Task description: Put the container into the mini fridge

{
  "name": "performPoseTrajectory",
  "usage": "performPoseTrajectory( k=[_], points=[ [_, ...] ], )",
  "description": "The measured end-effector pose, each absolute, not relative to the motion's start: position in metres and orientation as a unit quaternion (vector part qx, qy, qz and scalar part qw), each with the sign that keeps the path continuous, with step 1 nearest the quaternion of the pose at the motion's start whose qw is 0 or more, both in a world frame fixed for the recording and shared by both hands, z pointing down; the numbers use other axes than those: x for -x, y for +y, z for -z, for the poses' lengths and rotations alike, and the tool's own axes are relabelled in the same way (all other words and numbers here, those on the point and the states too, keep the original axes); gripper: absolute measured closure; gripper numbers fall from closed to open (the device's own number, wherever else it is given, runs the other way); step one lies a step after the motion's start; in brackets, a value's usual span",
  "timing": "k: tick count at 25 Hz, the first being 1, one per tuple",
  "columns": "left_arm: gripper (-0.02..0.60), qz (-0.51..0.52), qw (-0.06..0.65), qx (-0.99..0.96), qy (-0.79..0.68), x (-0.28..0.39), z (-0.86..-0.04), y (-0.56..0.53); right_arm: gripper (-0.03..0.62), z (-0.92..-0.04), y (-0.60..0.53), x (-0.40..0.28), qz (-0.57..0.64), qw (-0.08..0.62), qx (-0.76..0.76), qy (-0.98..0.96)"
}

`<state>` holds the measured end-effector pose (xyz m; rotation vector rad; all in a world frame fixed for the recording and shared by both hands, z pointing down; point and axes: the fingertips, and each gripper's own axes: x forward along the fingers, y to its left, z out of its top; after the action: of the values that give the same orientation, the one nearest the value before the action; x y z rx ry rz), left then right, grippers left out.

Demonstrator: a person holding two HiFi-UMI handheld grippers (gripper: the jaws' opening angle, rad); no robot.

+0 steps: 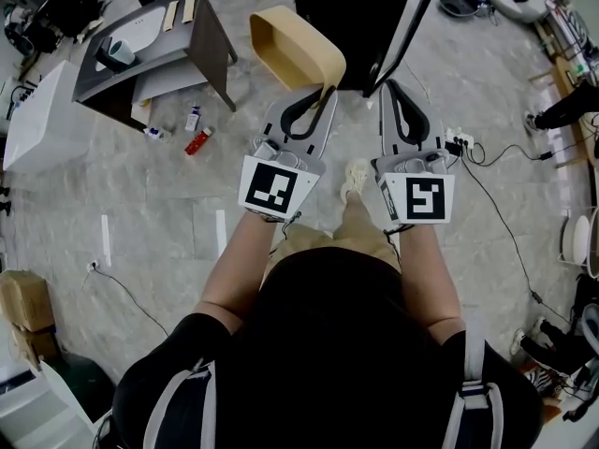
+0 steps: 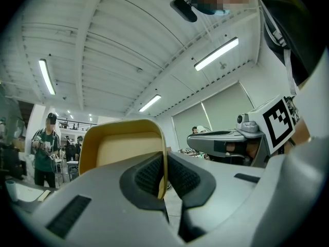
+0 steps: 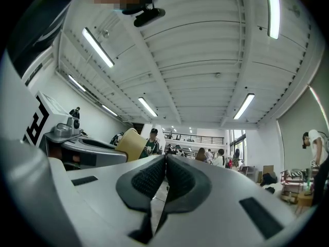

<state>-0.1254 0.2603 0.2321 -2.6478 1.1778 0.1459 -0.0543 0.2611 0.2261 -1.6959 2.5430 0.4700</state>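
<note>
- Left gripper (image 1: 324, 92) (image 2: 164, 173): we list the jaws as drawn narrow and clamped on one thin side wall of the tan container (image 1: 296, 50) (image 2: 122, 147), with a ribbed pad on each face of that wall.
- Right gripper (image 1: 389, 88) (image 3: 165, 173): the jaws are closed pad to pad with nothing between them. It is carried alongside the left gripper, the two apart.
- Marker cubes: one sits at the back of the left gripper (image 1: 276, 190) and one at the back of the right (image 1: 423, 197).
- Container: it is held clear of the floor just ahead of the left gripper's tips, its hollow turned toward that gripper's camera. It is outside the mini fridge, just left of it. The right gripper view catches a tan corner of it (image 3: 130, 144).
- Floor (image 1: 140, 213): it is pale and marbled. Our light shoe (image 1: 356, 178) shows between the two grippers.
- Mini fridge (image 1: 342, 17): this black box stands straight ahead. Its door (image 1: 409, 28) is swung out, and its pale edge slants down toward the right gripper's tips.
- Left side: we note a grey side table (image 1: 208, 40) with a dark cup (image 1: 120, 52), and a white box (image 1: 37, 110) beyond it. A small bottle (image 1: 194, 118) and a red item (image 1: 197, 142) lie on the floor near the table.
- Right side: a power strip (image 1: 459, 142) lies near the right gripper, and a black cable (image 1: 510, 241) trails from it.
- Open room: bare floor lies to our left, while the gap between container and fridge is narrow.
- Far: people stand in the hall (image 2: 45, 148) under strip lights (image 2: 216, 53).
</note>
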Motion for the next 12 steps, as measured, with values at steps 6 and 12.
performPoseTrajectory(
  k=[6,12],
  points=[
    [0.552,-0.043,0.122,0.908,0.398,0.112,-0.236,0.213,0.557,-0.224,0.215,0.046,-0.155,0.027,0.548,0.822],
    [0.552,-0.030,0.120,0.909,0.398,0.089,-0.245,0.162,0.557,-0.220,0.161,0.029,-0.151,0.045,0.549,0.821]
  ],
)
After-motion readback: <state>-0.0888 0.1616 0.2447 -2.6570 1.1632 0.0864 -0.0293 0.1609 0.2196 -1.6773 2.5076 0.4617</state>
